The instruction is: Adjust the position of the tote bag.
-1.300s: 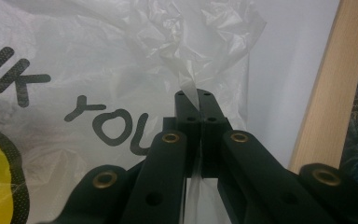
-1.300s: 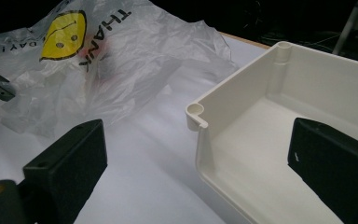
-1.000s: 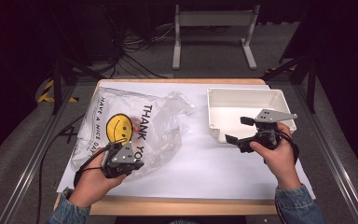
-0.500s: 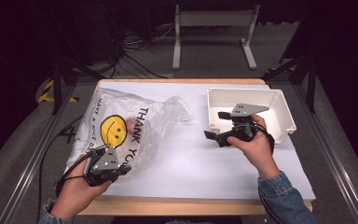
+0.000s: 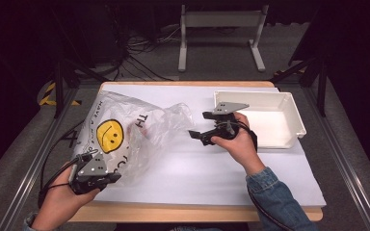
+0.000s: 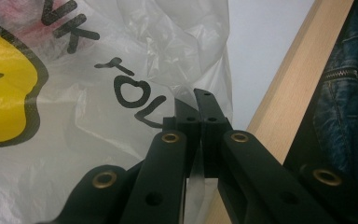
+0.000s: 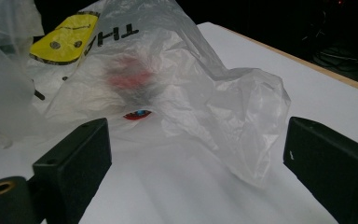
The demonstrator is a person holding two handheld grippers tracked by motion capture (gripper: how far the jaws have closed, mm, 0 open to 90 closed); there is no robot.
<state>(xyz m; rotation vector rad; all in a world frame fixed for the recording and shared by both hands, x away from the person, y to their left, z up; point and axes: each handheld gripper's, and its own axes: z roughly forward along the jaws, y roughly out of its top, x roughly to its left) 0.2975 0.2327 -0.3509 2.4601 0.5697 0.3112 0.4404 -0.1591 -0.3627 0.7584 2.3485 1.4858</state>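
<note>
High view: bag [image 5: 135, 132] on table's [image 5: 212, 168] left half, mouth toward right gripper [image 5: 195, 134], nearer to that end than left gripper [image 5: 115, 177].

Left gripper view: jaws pressed together, pinching bag [image 6: 121, 70] edge near table's rim.

Right gripper view: jaws spread wide, bag mouth [image 7: 242, 121] just ahead between them, untouched.

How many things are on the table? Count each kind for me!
Plastic bag: 1
White bin: 1
Red thing inside the bag: 1, blurry through the plastic
Grippers: 2, the left gripper shut on the bag, the right gripper open
Total: 5
</note>
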